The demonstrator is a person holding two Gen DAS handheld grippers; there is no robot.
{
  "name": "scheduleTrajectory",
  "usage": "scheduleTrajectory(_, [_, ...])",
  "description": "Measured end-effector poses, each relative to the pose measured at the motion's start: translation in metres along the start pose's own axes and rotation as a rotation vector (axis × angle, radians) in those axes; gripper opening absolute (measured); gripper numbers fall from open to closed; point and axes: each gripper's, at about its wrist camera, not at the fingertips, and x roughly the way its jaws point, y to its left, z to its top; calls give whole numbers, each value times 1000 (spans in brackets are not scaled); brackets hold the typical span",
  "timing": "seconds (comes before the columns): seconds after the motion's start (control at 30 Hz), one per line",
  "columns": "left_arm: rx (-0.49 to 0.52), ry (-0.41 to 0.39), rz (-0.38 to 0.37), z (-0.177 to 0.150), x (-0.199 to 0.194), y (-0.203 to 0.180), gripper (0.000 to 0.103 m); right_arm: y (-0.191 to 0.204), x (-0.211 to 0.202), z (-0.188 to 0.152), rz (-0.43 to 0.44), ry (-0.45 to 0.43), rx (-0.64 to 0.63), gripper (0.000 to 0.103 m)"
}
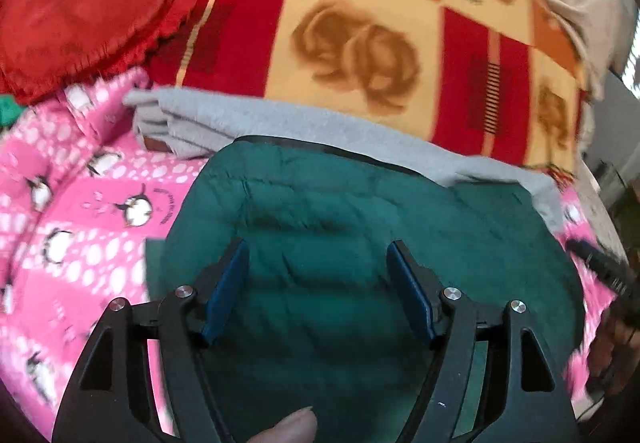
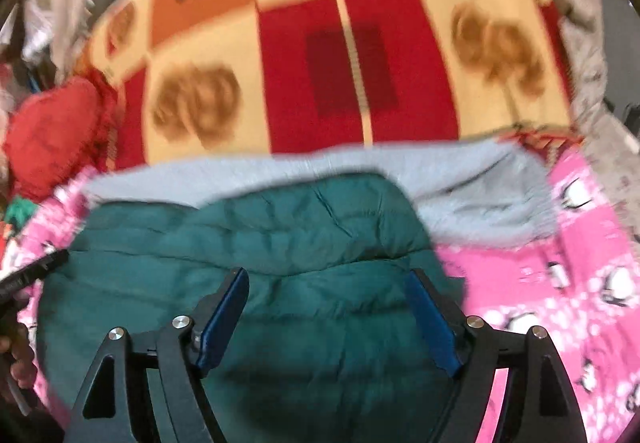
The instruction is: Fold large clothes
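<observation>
In the left wrist view, the left gripper (image 1: 318,247) was seen with its jaws spread wide and nothing held between its blue pads (image 1: 226,291). A folded green padded jacket (image 1: 360,227) lay directly beneath and ahead of the claw. Just past the jacket, a grey garment (image 1: 280,123) was spread under its far edge. A pink penguin-print blanket (image 1: 80,211) was seen to the claw's left, under both garments, and a red heart-shaped cushion (image 1: 80,15) lay farther off to the upper left. A red, orange and cream patterned blanket (image 1: 360,23) filled the space beyond the grey garment. The right gripper's black tip (image 1: 600,263) was seen at the far right edge.

In the right wrist view, the right gripper (image 2: 328,275) was likewise held wide apart and empty, no cloth being caught by its pads (image 2: 432,323). The green jacket (image 2: 280,243) lay below and ahead of it, the grey garment (image 2: 480,199) beyond and to the right, the pink blanket (image 2: 560,263) on the right. Both views were blurred.
</observation>
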Motion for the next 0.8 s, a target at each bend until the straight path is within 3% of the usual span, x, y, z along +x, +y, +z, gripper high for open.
scheduleTrajectory(0.07, [20,-12,9,-21,-30,-13,72,4,-35,-20,19,-30,23,80])
scheduleTrajectory(0.17, [13,6,28,-59,-61,-30,72,5,-71,-58,39,-8,83,81])
scheduleTrajectory(0.37, [82,114,16,-145,-96,-73,72,19,-125,-130,18,84,90,81])
scheduleTrajectory(0.4, [83,121,14,-156,-102,-79,74,21,-133,-137,24,93,93,81])
scheduleTrajectory(0.43, [82,136,9,-164,-107,-84,83,24,-143,-143,34,94,92,81])
scheduleTrajectory(0.6, [157,138,53,-189,-135,-117,86,43,-192,-157,36,50,36,81])
scheduleTrajectory(0.8, [159,105,25,-191,-168,-127,86,64,-233,-167,-27,-20,-74,83])
